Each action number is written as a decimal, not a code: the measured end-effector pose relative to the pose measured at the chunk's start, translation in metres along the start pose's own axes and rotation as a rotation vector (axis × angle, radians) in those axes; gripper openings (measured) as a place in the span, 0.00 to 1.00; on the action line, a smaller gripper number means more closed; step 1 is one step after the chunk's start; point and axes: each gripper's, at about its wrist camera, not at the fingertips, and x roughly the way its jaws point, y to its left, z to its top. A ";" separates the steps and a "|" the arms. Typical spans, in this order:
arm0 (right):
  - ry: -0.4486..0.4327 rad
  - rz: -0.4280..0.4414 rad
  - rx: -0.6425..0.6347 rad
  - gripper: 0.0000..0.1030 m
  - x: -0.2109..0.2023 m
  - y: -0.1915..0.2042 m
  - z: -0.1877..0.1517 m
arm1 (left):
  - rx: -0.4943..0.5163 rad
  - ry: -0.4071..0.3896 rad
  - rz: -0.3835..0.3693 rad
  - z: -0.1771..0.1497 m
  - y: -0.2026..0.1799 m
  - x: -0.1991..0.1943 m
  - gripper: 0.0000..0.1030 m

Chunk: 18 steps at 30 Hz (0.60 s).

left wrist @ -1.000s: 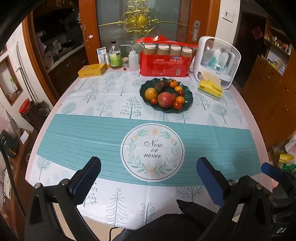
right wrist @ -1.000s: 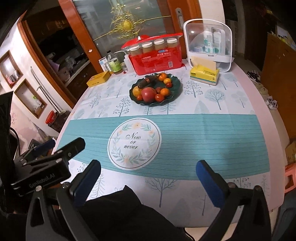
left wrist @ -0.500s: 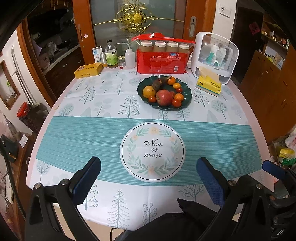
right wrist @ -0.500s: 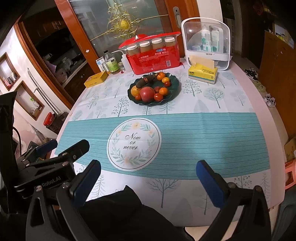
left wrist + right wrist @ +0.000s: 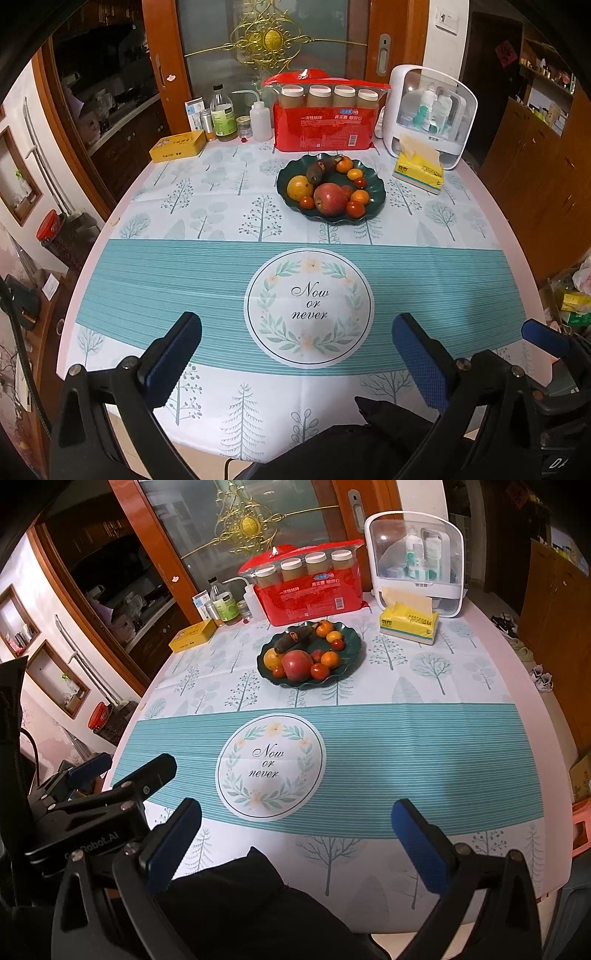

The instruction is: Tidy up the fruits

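A dark green scalloped plate (image 5: 373,205) (image 5: 351,642) stands on the far half of the table. It holds a red apple (image 5: 330,198) (image 5: 296,664), a yellow-orange fruit (image 5: 300,187), a brown sweet potato (image 5: 317,170) (image 5: 291,639), several small oranges and small red fruits. My left gripper (image 5: 295,354) is open and empty above the table's near edge. My right gripper (image 5: 295,836) is open and empty, also at the near edge. The left gripper shows at the left of the right wrist view (image 5: 122,779).
Behind the plate stand a red pack of jars (image 5: 323,118), a white storage case (image 5: 428,114), a yellow tissue pack (image 5: 417,168), a yellow tin (image 5: 177,146) and bottles (image 5: 223,118). A teal patterned tablecloth (image 5: 166,273) covers the table.
Both grippers have drifted slightly forward and lower toward the table; the plate looks a little nearer. Both stay open and empty.
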 end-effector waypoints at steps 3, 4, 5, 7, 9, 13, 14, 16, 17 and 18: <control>0.001 0.001 -0.003 1.00 0.000 0.000 0.000 | 0.000 -0.001 0.001 0.000 -0.001 0.000 0.99; 0.000 0.001 -0.003 1.00 0.000 0.000 0.000 | 0.000 -0.001 0.001 0.000 -0.001 0.000 0.99; 0.000 0.001 -0.002 1.00 0.000 0.000 0.000 | 0.002 -0.001 0.001 0.001 0.000 0.000 0.99; -0.001 0.001 -0.001 1.00 0.000 0.000 0.000 | 0.001 -0.001 0.001 0.001 -0.001 0.000 0.99; 0.000 0.001 -0.001 1.00 0.000 0.000 0.000 | 0.001 0.000 0.001 0.001 0.000 0.000 0.99; 0.002 0.001 -0.002 1.00 0.000 -0.001 0.001 | 0.001 0.001 0.002 0.001 -0.001 0.000 0.99; 0.002 0.001 -0.002 1.00 0.001 0.000 0.000 | 0.001 0.000 0.001 0.001 -0.001 0.000 0.99; 0.003 0.000 -0.001 1.00 0.001 0.000 0.000 | 0.001 0.000 0.001 0.001 -0.001 0.000 0.99; 0.002 0.000 -0.002 1.00 0.001 0.000 0.001 | 0.001 0.000 0.002 0.001 -0.001 0.000 0.99; 0.002 0.000 -0.002 1.00 0.001 0.000 0.001 | 0.001 0.000 0.002 0.001 -0.001 0.000 0.99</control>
